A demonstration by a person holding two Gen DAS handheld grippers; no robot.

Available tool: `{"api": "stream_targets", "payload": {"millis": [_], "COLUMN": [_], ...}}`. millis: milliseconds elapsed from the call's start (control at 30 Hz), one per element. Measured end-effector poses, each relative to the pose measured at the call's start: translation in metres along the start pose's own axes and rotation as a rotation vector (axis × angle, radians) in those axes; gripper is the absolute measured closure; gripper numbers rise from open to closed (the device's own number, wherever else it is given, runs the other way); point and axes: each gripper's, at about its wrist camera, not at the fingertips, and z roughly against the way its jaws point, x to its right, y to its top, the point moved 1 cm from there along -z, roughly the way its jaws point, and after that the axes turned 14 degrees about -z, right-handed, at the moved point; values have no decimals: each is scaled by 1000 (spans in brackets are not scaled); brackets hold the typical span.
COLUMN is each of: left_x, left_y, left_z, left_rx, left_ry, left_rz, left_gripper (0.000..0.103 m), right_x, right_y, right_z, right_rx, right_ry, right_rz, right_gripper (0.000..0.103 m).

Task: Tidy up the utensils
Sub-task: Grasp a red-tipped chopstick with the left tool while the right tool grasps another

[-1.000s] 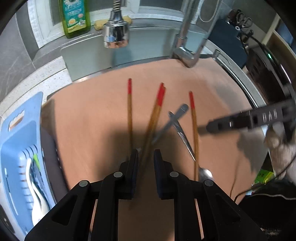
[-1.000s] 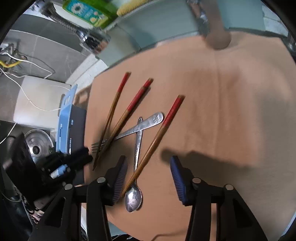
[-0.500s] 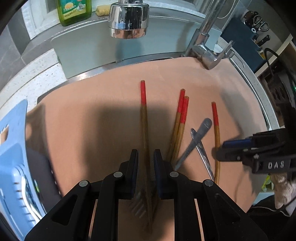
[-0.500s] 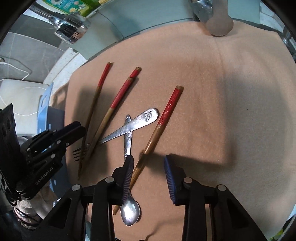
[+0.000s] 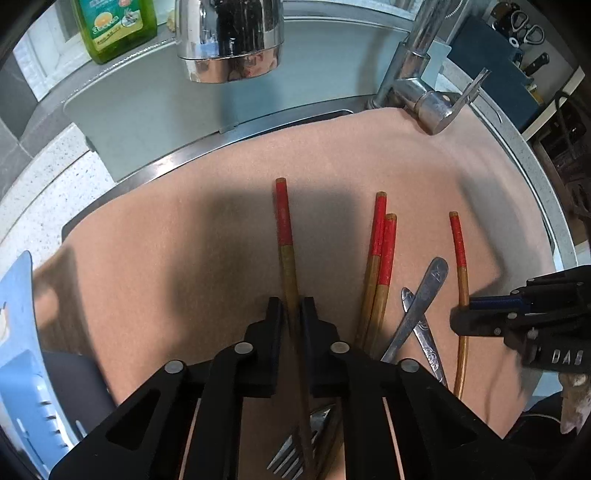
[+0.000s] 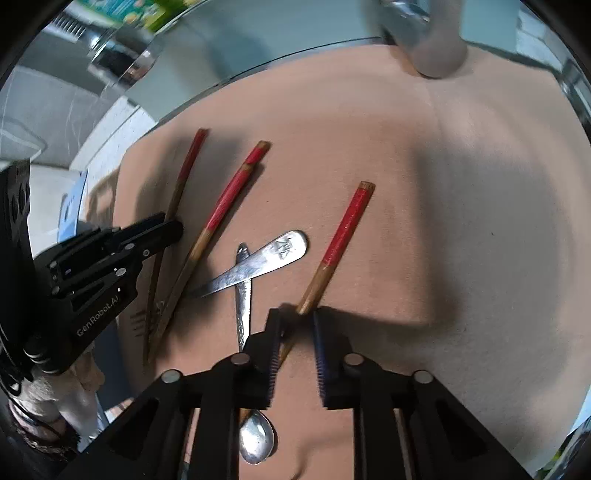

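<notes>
Several red-tipped wooden chopsticks, a fork (image 5: 417, 302) and a spoon (image 6: 244, 317) lie on a tan mat (image 5: 166, 251). My left gripper (image 5: 291, 308) straddles the leftmost chopstick (image 5: 283, 236), its jaws nearly closed on the shaft. A pair of chopsticks (image 5: 378, 258) lies to its right. My right gripper (image 6: 297, 321) is open, its jaws on either side of the rightmost chopstick (image 6: 340, 240), not clamping it. The fork's handle (image 6: 266, 260) crosses over the spoon. The left gripper also shows in the right wrist view (image 6: 162, 232).
A chrome faucet head (image 5: 229, 37) hangs above the mat's far side, with its base (image 5: 424, 92) at back right. A green soap bottle (image 5: 114, 26) stands behind. A blue drying rack (image 5: 22, 369) sits off the mat's left edge.
My left gripper moved from the chopstick pair to the leftmost chopstick and narrowed around it. My right gripper came down over the rightmost chopstick and narrowed its opening.
</notes>
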Motion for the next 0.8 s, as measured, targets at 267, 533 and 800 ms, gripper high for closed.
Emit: {"api": "stream_targets", "payload": {"millis": [267,533,800], "left_x": [-6,4,7], "left_y": [-20,-21,-22], "left_z": [17,38,54], "left_rx": [77,128,165], "left_ry": [-83,-51,-57], "left_rz": [132,123,127], "left_gripper": [97,97,97], "right_x": [33,39,25], "right_y": [5,6,8], "right_z": [1,6,32], "right_rx": [-48,-65,-15], "right_ry": [186,316,360], "right_rz": [-181,-253,-212], "right_gripper": [94,96,97]}}
